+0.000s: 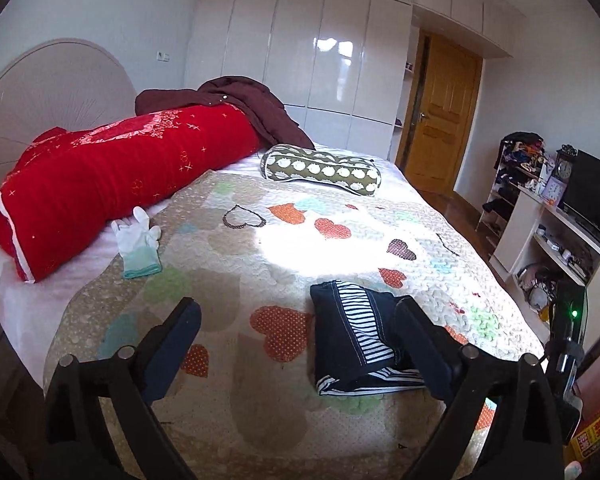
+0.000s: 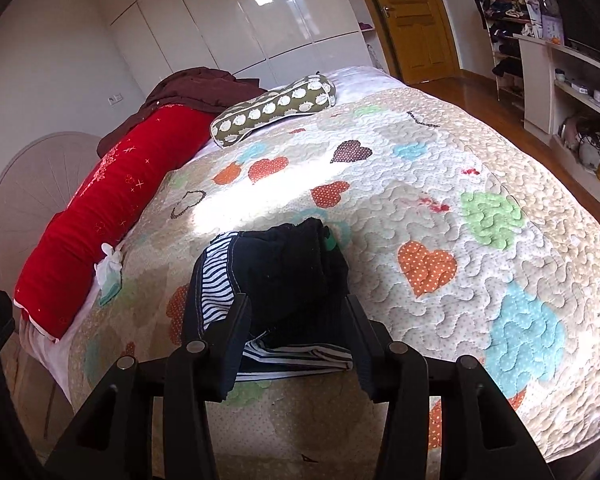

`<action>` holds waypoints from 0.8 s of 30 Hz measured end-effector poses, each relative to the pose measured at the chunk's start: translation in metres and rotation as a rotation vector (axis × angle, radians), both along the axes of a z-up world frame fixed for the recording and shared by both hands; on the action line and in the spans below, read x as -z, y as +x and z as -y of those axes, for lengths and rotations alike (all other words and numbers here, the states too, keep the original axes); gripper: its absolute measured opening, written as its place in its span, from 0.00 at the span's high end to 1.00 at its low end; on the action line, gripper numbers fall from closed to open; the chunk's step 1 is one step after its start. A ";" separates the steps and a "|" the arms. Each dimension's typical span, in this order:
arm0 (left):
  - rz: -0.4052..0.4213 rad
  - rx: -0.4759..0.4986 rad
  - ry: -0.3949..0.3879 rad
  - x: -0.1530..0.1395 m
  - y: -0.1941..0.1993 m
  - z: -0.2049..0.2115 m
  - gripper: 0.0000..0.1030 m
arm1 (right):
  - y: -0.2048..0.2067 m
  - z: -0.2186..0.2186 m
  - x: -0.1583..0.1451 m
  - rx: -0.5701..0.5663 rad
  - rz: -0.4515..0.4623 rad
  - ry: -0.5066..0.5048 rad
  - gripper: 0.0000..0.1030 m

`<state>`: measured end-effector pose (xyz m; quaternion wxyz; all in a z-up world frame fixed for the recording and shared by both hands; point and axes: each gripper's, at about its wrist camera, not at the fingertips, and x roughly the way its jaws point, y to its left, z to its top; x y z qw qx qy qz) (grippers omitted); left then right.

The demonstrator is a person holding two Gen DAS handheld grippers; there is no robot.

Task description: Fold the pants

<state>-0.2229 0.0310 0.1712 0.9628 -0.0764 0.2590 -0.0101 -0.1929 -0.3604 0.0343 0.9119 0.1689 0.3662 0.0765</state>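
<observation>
The pants (image 1: 352, 332) are dark navy with a black-and-white striped lining, folded into a small bundle on the heart-patterned quilt (image 1: 260, 248) near the bed's front edge. My left gripper (image 1: 298, 316) is open above the quilt; its right finger overlaps the bundle's right side, and its left finger is over bare quilt. In the right wrist view the pants (image 2: 276, 272) lie just ahead of my right gripper (image 2: 296, 308), which is open with a finger on each side of the bundle's near end and holds nothing.
A long red bolster (image 1: 112, 176), a white and teal glove (image 1: 138, 242), a green patterned pillow (image 1: 320, 170) and a maroon garment (image 1: 244, 100) lie toward the headboard. White wardrobes (image 1: 320, 60), a wooden door (image 1: 440, 116) and shelves with a TV (image 1: 592, 196) stand beyond the bed.
</observation>
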 end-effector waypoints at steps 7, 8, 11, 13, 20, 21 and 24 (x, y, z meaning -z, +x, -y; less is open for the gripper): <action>-0.037 -0.082 -0.020 0.009 0.005 -0.014 0.01 | -0.007 -0.011 0.006 -0.019 -0.009 -0.041 0.50; -0.047 -0.084 -0.020 0.011 0.007 -0.014 0.01 | -0.007 -0.011 0.007 -0.016 -0.006 -0.047 0.50; -0.041 -0.108 -0.005 0.016 0.005 -0.015 0.01 | -0.008 -0.012 0.008 -0.001 -0.001 -0.069 0.49; -0.029 -0.121 0.017 0.015 0.003 -0.014 0.01 | -0.008 -0.015 0.008 -0.001 0.000 -0.084 0.49; -0.031 -0.124 0.021 0.014 0.001 -0.016 0.01 | -0.011 -0.025 0.011 -0.026 -0.011 -0.106 0.47; -0.041 -0.121 0.021 0.015 0.002 -0.015 0.01 | -0.011 -0.026 0.011 -0.027 -0.008 -0.112 0.47; -0.079 -0.106 0.030 0.022 0.007 -0.012 0.01 | -0.012 -0.027 0.011 -0.028 -0.003 -0.124 0.46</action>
